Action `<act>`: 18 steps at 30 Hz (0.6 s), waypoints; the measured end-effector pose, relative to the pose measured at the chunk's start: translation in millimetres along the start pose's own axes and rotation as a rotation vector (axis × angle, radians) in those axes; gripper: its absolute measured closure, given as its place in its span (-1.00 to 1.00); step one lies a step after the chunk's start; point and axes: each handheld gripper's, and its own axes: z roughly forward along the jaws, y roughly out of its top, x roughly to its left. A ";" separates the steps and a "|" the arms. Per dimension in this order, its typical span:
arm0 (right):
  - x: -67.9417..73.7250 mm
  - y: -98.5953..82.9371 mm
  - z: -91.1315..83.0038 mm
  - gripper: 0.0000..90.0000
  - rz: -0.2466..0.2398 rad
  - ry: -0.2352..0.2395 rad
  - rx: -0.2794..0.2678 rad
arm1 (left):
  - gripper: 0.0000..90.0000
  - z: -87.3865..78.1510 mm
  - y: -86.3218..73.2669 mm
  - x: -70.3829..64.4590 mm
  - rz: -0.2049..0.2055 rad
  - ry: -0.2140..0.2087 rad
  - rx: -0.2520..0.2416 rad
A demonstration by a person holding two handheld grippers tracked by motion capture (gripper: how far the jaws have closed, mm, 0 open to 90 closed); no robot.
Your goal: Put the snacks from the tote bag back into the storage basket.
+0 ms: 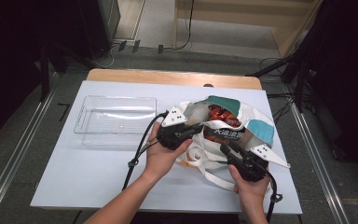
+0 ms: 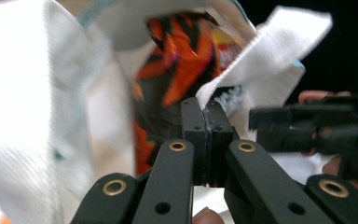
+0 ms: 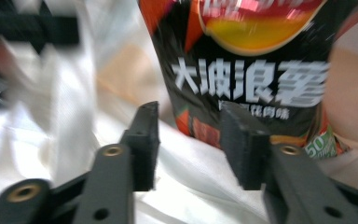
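A white cloth bag [image 1: 257, 115] with teal patches lies open on the table's right half. A black and orange snack packet [image 1: 223, 132] with white lettering sticks out of its mouth. My left gripper [image 1: 193, 131] is shut on the bag's white fabric edge [image 2: 261, 51] and holds the mouth up, with the packet [image 2: 186, 51] just behind its closed tips [image 2: 206, 105]. My right gripper [image 1: 227, 150] stands open over the bag fabric [image 3: 191, 179]. Its tips [image 3: 189, 112] sit just short of the packet's lower end [image 3: 247, 74], not touching it.
An empty clear plastic tray [image 1: 81, 117] sits at the table's left rear. The white tabletop [image 1: 93, 172] has free room in front of the tray. The bag's straps [image 1: 200, 158] lie loose between my hands. Dark stands and cables surround the table.
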 end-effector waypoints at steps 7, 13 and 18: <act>10.3 -7.7 34.6 0.22 -0.147 -0.086 0.176 | 1.00 1.2 17.0 9.9 -0.010 0.019 -0.019; 4.9 -22.4 42.3 0.98 -0.205 -0.098 0.322 | 1.00 5.3 35.3 20.3 -0.024 0.040 -0.048; 5.0 -32.3 40.1 1.00 -0.242 -0.079 0.376 | 1.00 10.1 49.9 35.7 -0.060 0.071 -0.073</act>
